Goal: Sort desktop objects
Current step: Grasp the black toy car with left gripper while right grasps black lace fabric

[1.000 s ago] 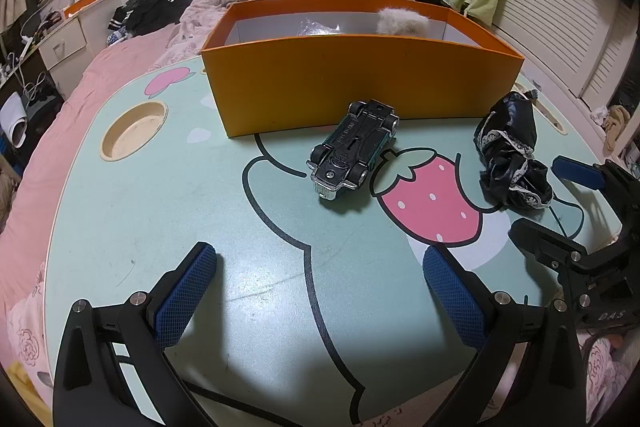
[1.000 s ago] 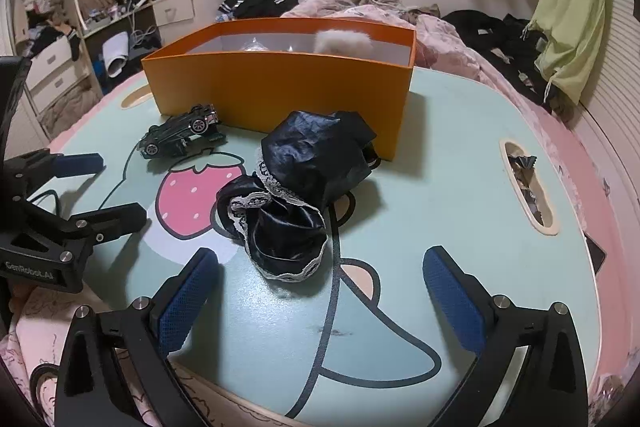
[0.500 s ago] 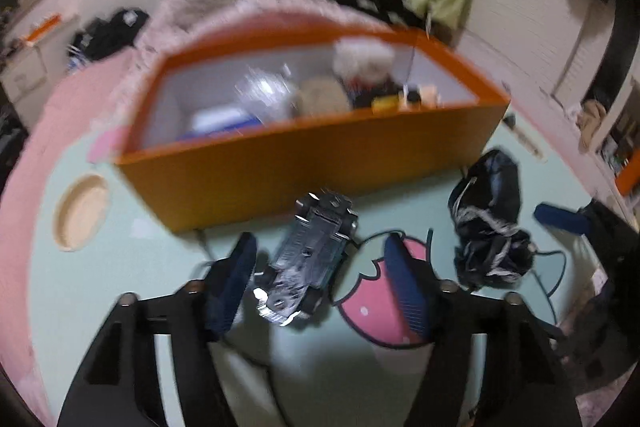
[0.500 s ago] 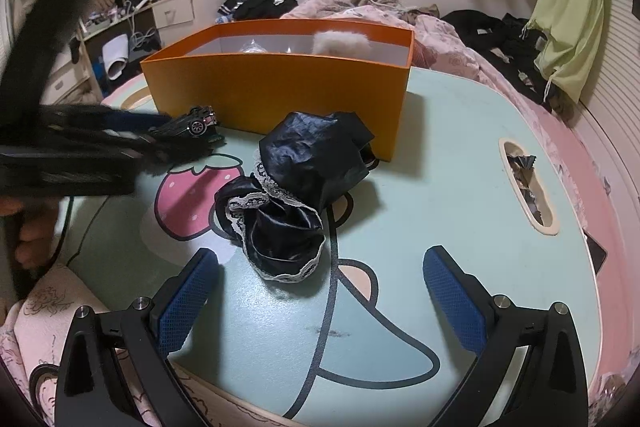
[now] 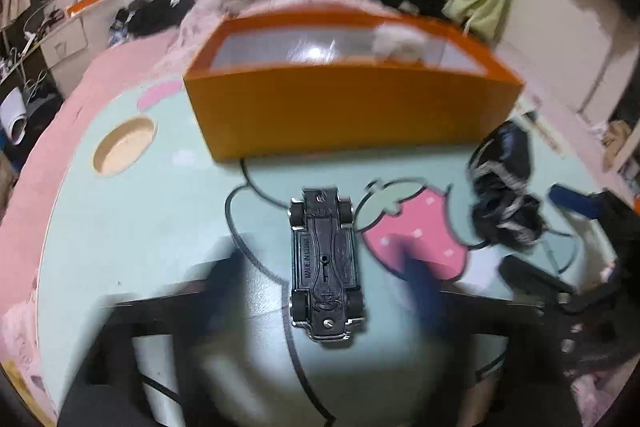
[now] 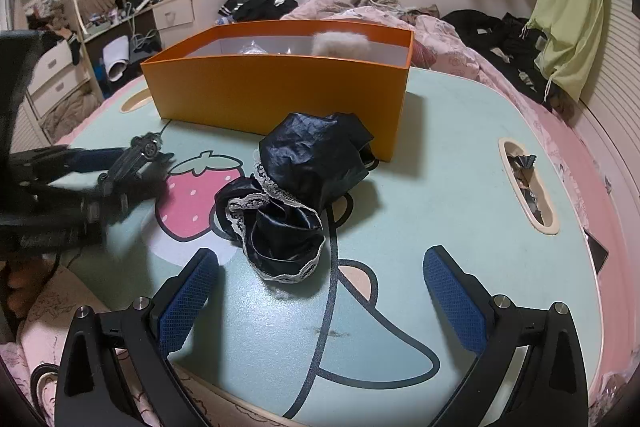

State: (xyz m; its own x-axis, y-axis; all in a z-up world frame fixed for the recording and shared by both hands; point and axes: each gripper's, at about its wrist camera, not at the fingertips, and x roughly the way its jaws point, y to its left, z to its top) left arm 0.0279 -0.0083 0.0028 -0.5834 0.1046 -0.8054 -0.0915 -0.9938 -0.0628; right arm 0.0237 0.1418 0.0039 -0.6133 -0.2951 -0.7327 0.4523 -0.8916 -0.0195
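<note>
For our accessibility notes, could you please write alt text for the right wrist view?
A crumpled black lace-trimmed cloth lies on a mint cartoon table before the open right gripper. Behind stands an orange box; at left, a toy car.

Orange box [image 6: 276, 95], black toy car [image 5: 325, 267], mint table [image 6: 460, 187] with pink strawberry [image 6: 192, 199]

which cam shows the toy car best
The left wrist view: the toy car lies belly-up at centre, underside lettering readable, between the blurred, opening fingers of the left gripper. The right wrist view shows it small, at the left edge, in side profile.
</note>
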